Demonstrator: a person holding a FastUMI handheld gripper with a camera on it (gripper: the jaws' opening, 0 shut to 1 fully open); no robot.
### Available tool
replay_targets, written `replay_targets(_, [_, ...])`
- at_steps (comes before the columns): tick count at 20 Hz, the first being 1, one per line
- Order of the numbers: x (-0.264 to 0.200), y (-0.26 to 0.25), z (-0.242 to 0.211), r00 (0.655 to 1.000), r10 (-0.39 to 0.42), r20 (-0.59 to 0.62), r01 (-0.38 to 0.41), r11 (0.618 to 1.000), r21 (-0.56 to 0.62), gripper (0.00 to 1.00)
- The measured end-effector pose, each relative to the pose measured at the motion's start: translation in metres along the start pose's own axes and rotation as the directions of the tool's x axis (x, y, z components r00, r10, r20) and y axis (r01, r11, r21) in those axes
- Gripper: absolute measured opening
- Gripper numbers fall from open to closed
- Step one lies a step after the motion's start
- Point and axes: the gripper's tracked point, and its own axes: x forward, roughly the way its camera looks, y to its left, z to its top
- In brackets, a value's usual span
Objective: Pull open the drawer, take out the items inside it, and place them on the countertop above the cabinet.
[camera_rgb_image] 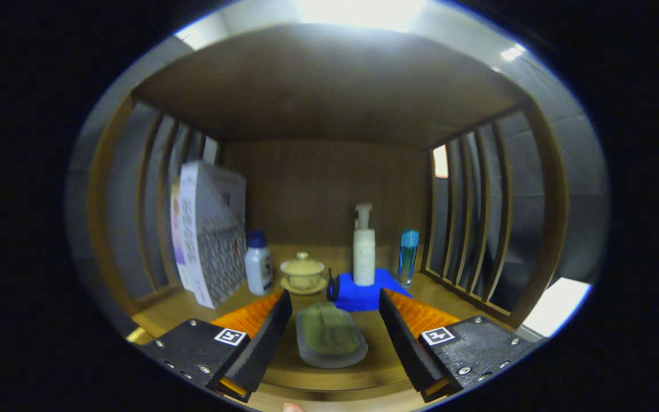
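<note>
Wooden countertop (203, 312) under a wooden shelf roof, with the gripper (335, 303) open wide and holding nothing.

Between the two fingers, not touching either one, lies a green oval soap on a grey oval dish (329, 337). Just beyond the fingers sits a blue folded cloth (372, 297) with a tall white pump bottle (364, 252) standing on it. Beside the cloth are a small cream lidded cup on a saucer (302, 274), a white bottle with a blue cap (258, 266) and a slim clear blue bottle (408, 257). A white patterned box (209, 240) stands near the white bottle. I cannot see the drawer.
</note>
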Motion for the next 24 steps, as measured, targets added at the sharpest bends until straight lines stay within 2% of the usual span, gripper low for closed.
replay_targets(2, [-0.034, 0.002, 0.022, 0.998, 0.035, 0.056, -0.037, 0.998, 0.042, 0.95])
replay_targets(5, [-0.081, -0.008, 0.046, 0.993, 0.018, 0.12, -0.023, 0.999, 0.042, 0.95])
replay_targets(10, [-0.164, -0.006, 0.052, 0.984, 0.062, 0.167, -0.053, 0.997, -0.058, 0.95])
replay_targets(12, [-0.192, 0.007, 0.042, 0.984, 0.089, 0.154, -0.083, 0.996, -0.045, 0.95])
replay_targets(16, [-0.243, 0.037, 0.007, 0.97, 0.203, 0.136, -0.202, 0.979, -0.025, 0.95])
replay_targets(19, [-0.271, 0.023, -0.034, 0.979, 0.183, 0.089, -0.179, 0.982, -0.054, 0.95])
replay_targets(21, [-0.281, 0.019, -0.061, 0.986, 0.159, 0.042, -0.158, 0.987, -0.025, 0.95])
replay_targets(24, [-0.29, 0.022, -0.102, 0.982, 0.184, -0.047, -0.183, 0.983, 0.019, 0.95])
